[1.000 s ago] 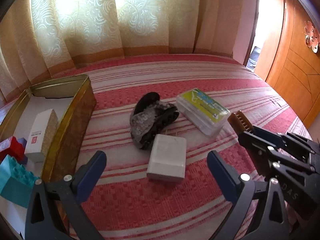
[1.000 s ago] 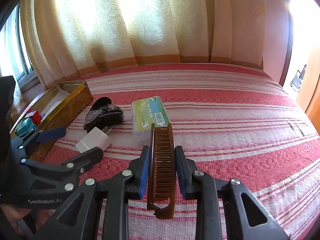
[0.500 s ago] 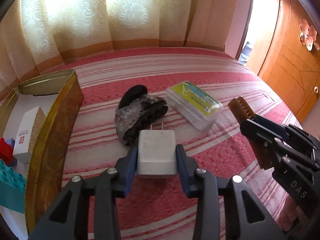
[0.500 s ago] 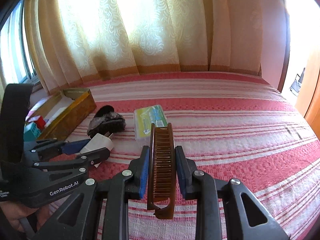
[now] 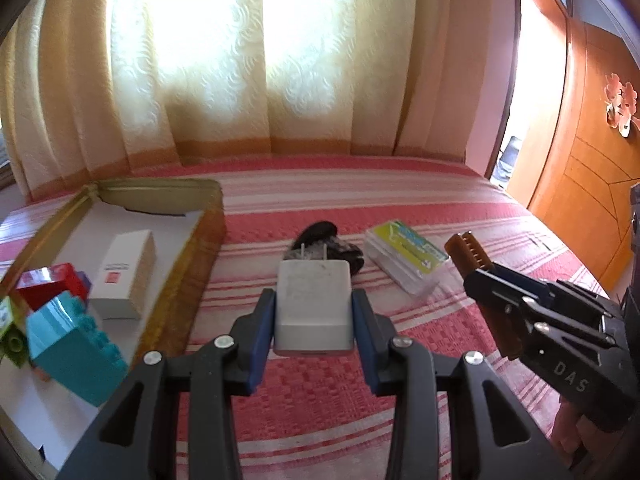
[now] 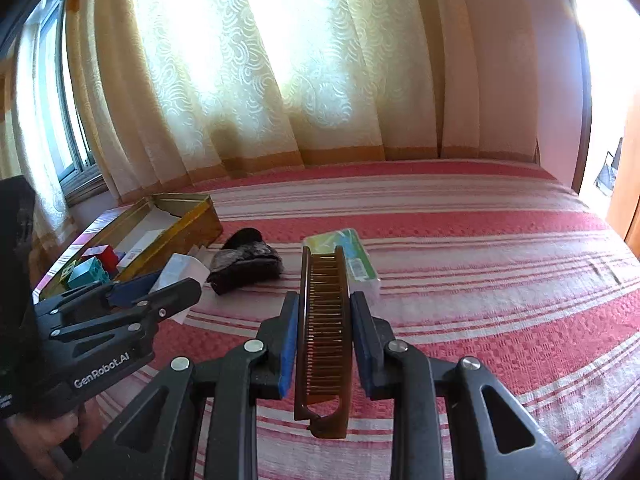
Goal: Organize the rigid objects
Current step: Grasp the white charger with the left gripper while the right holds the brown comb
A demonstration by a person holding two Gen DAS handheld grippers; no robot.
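Left gripper (image 5: 314, 320) jaws pinch the white charger (image 5: 314, 304); right gripper (image 6: 324, 340) jaws clamp the brown comb (image 6: 324, 320)

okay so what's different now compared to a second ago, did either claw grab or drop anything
The left claw closed on the white charger, which lay loose on the bedspread a second ago, and has lifted it off the bed, prongs forward. The right claw still grips the brown comb. The dark hair clip, the green-labelled box and the gold tin stayed put.
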